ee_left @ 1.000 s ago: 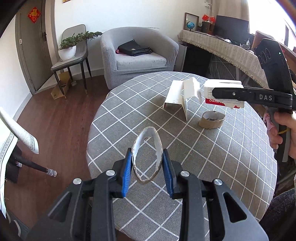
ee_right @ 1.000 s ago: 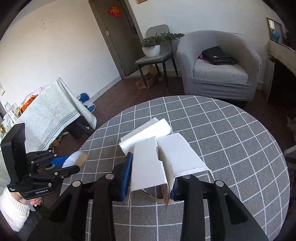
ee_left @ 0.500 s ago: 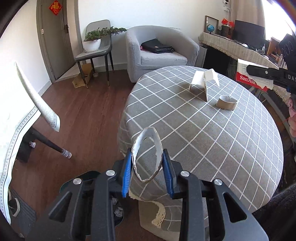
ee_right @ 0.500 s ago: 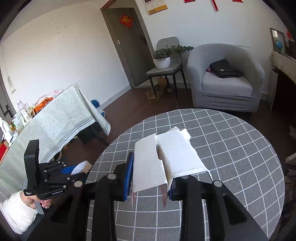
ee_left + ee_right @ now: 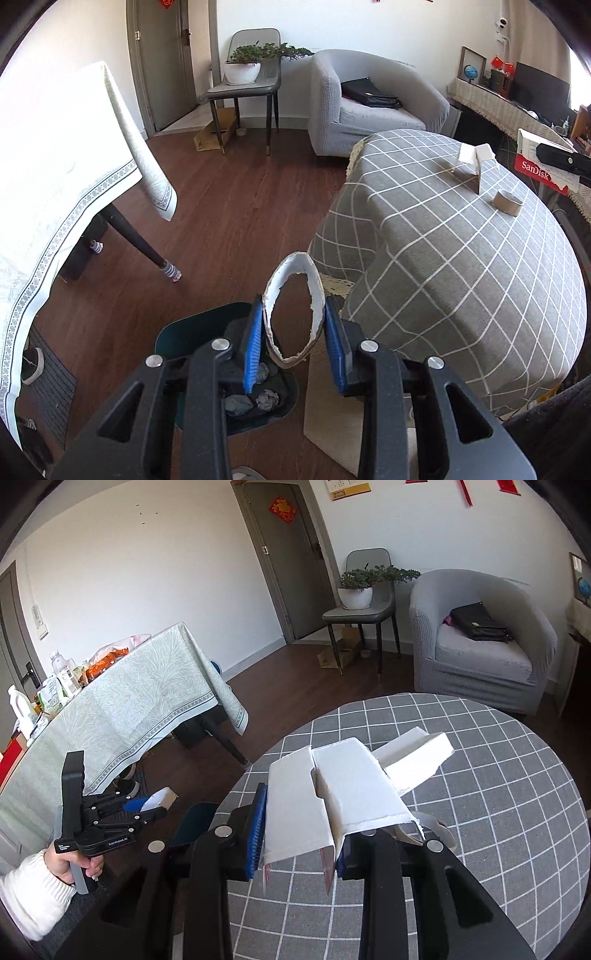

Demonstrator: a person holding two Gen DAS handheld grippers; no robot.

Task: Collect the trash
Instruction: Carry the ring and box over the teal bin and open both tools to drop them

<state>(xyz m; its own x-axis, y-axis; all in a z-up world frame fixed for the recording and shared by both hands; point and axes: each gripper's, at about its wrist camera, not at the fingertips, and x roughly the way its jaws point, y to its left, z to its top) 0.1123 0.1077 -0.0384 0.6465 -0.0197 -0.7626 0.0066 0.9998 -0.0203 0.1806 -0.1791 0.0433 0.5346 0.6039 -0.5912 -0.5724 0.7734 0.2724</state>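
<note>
Mid-task imo: left gripper [image 5: 293, 334] is clamped on a squashed cardboard ring [image 5: 293, 308], torn rim, white outside, hovering over the dark bin [image 5: 192, 332] on the floor w/ crumpled wads already in it. Right gripper [image 5: 299, 834] is closed on a torn white carton [image 5: 332, 794], stiff folded card, above the checked table [image 5: 498, 812]. Left to do: a folded white card [image 5: 474, 157] and a short brown tube [image 5: 508, 201] on the tablecloth.

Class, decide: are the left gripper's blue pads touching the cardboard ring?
Touching. The left wrist view shows both pads pressed against the ring, squashing it oval.
</note>
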